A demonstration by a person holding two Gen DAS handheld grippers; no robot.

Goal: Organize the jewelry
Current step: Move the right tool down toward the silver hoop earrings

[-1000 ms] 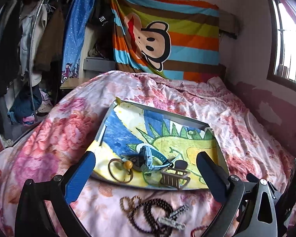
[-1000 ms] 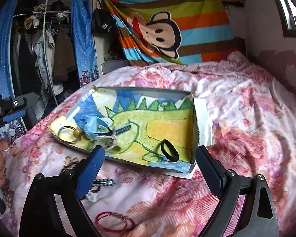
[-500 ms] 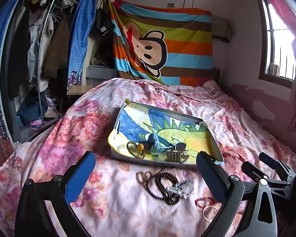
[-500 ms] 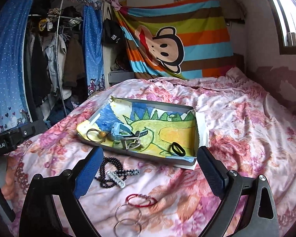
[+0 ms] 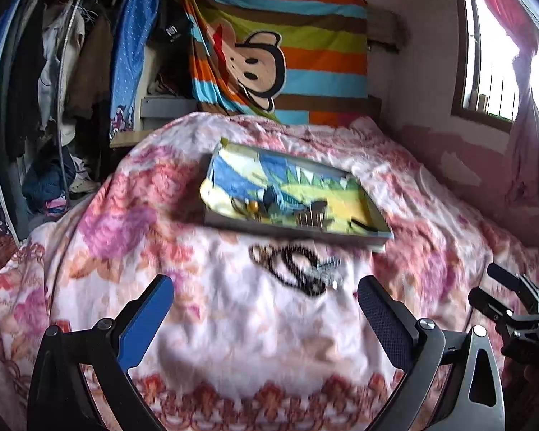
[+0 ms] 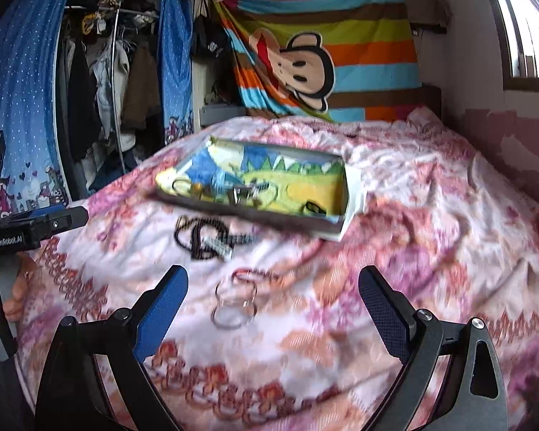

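Lying on the floral bedspread (image 6: 431,215), the black bead necklace (image 6: 201,237) and thin bangles (image 6: 233,301) sit just short of the dinosaur-print tray (image 6: 269,183), well ahead of your left gripper (image 5: 266,309) and right gripper (image 6: 273,298), both spread wide and empty.

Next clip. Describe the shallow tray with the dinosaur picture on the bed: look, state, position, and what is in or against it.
The tray is a shallow rectangular box with low grey walls, its floor covered by a crayon-style drawing of a green dinosaur on blue and yellow. It lies flat on the floral bedspread, open side up. Inside, clustered at its left end, sit a ring-shaped piece, a blue strap and a hair claw; a black loop lies near its right front corner. The frames are motion-blurred. A black bead necklace lies on the bedspread in front of it.
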